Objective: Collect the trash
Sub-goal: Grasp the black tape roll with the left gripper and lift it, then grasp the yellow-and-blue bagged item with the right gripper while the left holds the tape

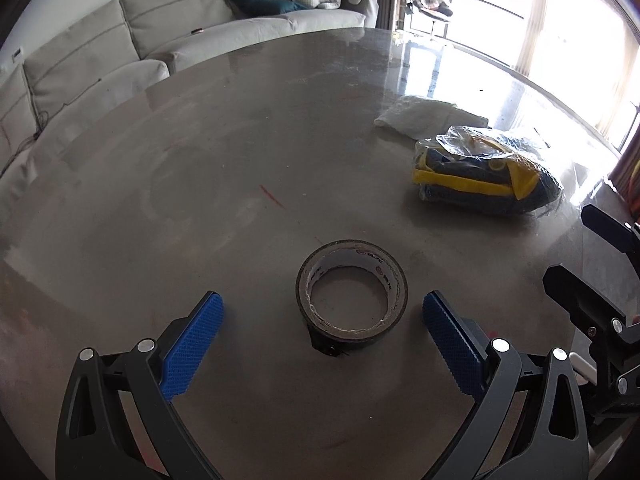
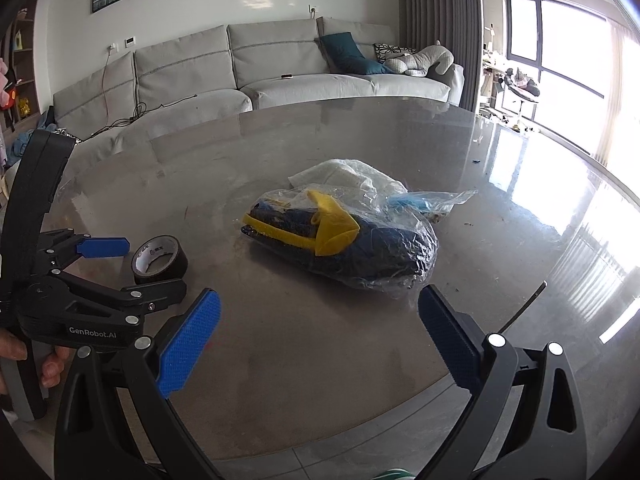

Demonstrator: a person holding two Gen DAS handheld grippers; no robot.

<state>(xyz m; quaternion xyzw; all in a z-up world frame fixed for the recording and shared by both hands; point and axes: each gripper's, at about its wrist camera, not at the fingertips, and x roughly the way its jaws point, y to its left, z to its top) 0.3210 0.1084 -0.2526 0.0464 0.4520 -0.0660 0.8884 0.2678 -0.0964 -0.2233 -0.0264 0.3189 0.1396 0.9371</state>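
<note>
The left gripper (image 1: 322,314) hangs low over the near part of the round grey table (image 1: 200,184) with its blue pads (image 1: 192,350) spread wide and nothing between them but air; the tape roll (image 1: 352,290) lies flat on the tabletop just ahead of the tips, in line with the gap and touched by neither pad. A loose end of tape sticks out at the roll's near side. The right gripper (image 2: 319,314) is likewise fully spread and holds nothing, poised near the table's front edge with floor tiles showing beneath it. From the right wrist view the left gripper (image 2: 120,272) appears at the left, a hand (image 2: 48,364) around its grip, and the tape roll (image 2: 160,260) sits just past its fingers. Farther in, ahead of the right gripper and apart from its pads, lies a clear plastic bag (image 2: 344,236) stuffed with dark blue and yellow material. Just behind it, touching or nearly so, is a crumpled white wrapper (image 2: 348,174), and a flatter clear bag with something light blue inside (image 2: 424,202) trails to the right. Beyond the table stands a grey sofa (image 2: 248,76) with a teal cushion (image 2: 348,56) and a plush toy (image 2: 424,60), and bright windows (image 2: 560,44) at the right.
</note>
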